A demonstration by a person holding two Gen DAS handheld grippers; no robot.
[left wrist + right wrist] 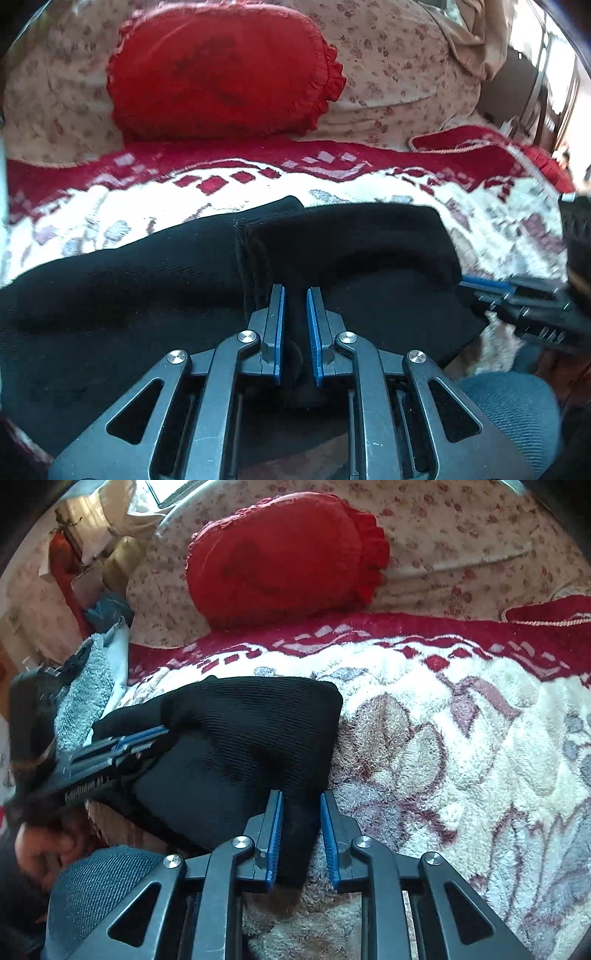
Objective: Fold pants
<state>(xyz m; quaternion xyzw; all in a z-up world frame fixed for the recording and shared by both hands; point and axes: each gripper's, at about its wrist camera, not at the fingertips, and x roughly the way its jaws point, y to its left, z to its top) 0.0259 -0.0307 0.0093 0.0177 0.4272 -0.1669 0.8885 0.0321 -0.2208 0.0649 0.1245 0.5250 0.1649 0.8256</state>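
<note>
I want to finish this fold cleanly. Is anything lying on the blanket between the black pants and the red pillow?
Nothing visible does. Beyond the black pants only bare blanket runs up to the red pillow. Both tools, left and right, already have the fabric between their fingers.

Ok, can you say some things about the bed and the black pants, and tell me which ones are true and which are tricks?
1. The pants are black. True.
2. A blue pillow sits behind the pants. False: the pillow is red with a frilly edge.
3. The left hand-held gripper has black cloth between its fingers. True.
4. The pants lie on a bare wooden floor. False: they lie on a fluffy red and white blanket.
5. The right hand-held gripper has a corner of the pants between its fingers. True.
6. The pants hang high in the air. False: they rest on the blanket.
</note>
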